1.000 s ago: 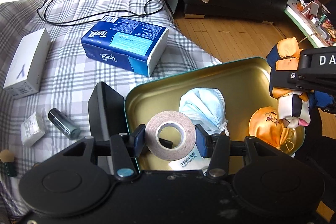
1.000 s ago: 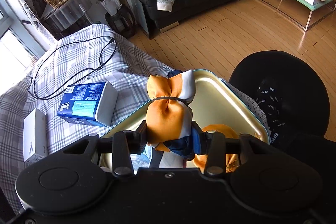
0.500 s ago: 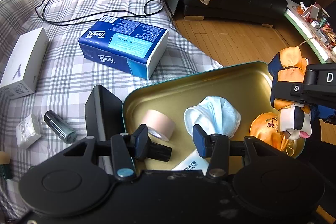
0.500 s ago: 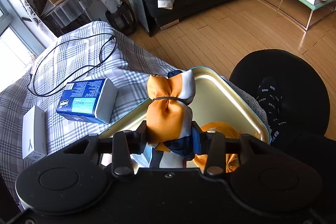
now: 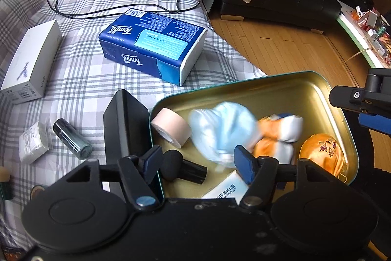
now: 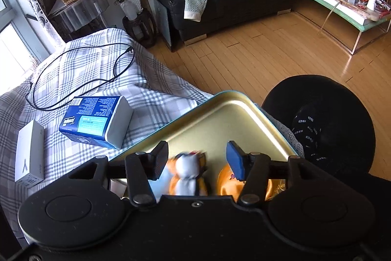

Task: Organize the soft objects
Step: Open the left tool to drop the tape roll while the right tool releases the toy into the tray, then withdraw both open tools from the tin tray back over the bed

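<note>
A gold tin tray (image 5: pixel 288 89) (image 6: pixel 227 119) lies at the edge of the plaid bed. In it are a beige tape roll (image 5: pixel 171 126), a blue face mask (image 5: pixel 220 131), an orange, white and navy scarf bundle (image 5: pixel 276 136) (image 6: pixel 188 173), blurred by motion, an orange embroidered pouch (image 5: pixel 322 155) (image 6: pixel 227 180), a black cylinder (image 5: pixel 183 168) and a white packet (image 5: pixel 227 187). My left gripper (image 5: pixel 198 163) is open and empty over the tray's near edge. My right gripper (image 6: pixel 196 160) is open above the scarf bundle and shows at the right edge of the left wrist view (image 5: pixel 364 102).
On the plaid bedspread (image 5: pixel 80 80) lie a blue Tempo tissue pack (image 5: pixel 151 45) (image 6: pixel 95 121), a white box (image 5: pixel 31 60) (image 6: pixel 29 153), a black cable (image 5: pixel 117 9), a small dark tube (image 5: pixel 72 138), a wrapped white packet (image 5: pixel 33 144) and a black lid (image 5: pixel 122 124). Wooden floor and a black sofa lie beyond.
My right gripper opened and let go of the scarf bundle, which dropped into the tray beside the mask. My left gripper released the tape roll earlier; it now lies in the tray.
</note>
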Available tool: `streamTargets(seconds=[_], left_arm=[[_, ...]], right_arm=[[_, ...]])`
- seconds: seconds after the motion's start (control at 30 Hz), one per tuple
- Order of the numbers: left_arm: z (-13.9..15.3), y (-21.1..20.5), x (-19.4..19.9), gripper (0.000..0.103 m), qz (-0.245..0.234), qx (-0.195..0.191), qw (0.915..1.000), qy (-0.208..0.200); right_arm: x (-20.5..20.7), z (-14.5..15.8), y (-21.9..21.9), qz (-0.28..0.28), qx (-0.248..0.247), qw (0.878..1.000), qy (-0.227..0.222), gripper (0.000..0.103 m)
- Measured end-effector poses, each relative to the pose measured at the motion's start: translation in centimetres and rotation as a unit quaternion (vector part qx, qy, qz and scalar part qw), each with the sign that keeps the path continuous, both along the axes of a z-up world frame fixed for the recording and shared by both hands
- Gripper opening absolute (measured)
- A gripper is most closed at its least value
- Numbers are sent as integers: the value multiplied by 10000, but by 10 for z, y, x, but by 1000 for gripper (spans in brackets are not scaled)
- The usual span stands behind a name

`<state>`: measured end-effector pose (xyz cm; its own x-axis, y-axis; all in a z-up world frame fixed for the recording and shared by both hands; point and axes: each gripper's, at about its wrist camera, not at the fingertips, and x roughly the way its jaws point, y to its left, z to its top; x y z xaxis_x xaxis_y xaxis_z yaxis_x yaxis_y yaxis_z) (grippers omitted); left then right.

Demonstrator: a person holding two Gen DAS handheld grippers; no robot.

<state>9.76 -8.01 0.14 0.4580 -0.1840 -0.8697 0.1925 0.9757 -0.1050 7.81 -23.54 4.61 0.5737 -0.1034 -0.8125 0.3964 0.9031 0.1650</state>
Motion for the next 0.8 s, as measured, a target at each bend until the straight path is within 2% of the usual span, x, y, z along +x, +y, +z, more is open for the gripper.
streamTargets(seconds=[0.3,0.8], left_arm=[[-2,-1,-1,65,29,46,9999,87],[1,6,-5,78,172,2,9997,198]], right_arm=[[1,-3,0,14,86,9999,71,53],[1,-7,2,65,89,9998,147,53]])
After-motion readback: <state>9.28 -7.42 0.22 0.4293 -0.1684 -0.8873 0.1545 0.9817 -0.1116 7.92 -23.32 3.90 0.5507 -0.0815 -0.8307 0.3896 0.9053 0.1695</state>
